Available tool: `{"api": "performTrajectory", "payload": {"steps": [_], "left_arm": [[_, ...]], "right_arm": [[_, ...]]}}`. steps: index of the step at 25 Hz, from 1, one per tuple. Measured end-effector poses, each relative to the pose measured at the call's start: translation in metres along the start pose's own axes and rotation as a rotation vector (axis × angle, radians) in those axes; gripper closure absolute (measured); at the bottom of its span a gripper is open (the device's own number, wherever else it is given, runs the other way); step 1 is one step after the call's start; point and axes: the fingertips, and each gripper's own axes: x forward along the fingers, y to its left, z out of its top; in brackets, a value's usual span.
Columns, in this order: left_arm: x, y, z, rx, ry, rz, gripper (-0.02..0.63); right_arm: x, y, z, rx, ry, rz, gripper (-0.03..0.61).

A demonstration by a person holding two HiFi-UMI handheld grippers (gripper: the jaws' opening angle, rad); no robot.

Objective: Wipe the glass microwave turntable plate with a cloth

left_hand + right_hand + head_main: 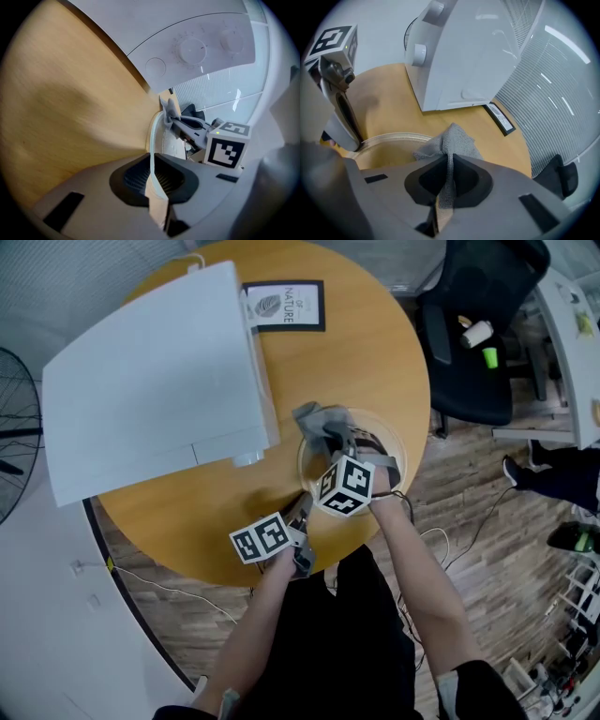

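The round glass turntable plate (386,430) lies on the wooden table (375,352), close to its near edge. My left gripper (302,513) is shut on the plate's near-left rim (153,140); the thin glass edge runs between its pads. The grey cloth (321,421) is bunched over the plate's far-left part. My right gripper (334,443) is shut on it, and the cloth (451,140) sticks out past the jaws. In the right gripper view the plate rim (393,138) curves to the left, where the left gripper (341,108) clamps it.
A white microwave (159,381) fills the table's left half, close beside the plate. A dark-framed card (286,304) lies at the table's far side. A black office chair (478,324) stands to the right, with cables on the wood floor.
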Motion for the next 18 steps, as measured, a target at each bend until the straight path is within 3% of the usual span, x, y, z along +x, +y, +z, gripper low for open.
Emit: {"api": "performTrajectory", "payload": {"steps": [7, 18], "left_arm": [[0.0, 0.0, 0.0, 0.007, -0.009, 0.008, 0.592], [-0.001, 0.001, 0.0, -0.001, -0.018, 0.013, 0.592]], "right_arm": [[-0.007, -0.031, -0.033, 0.14, 0.022, -0.038, 0.555], [-0.04, -0.044, -0.109, 0.151, 0.139, -0.093, 0.555]]}}
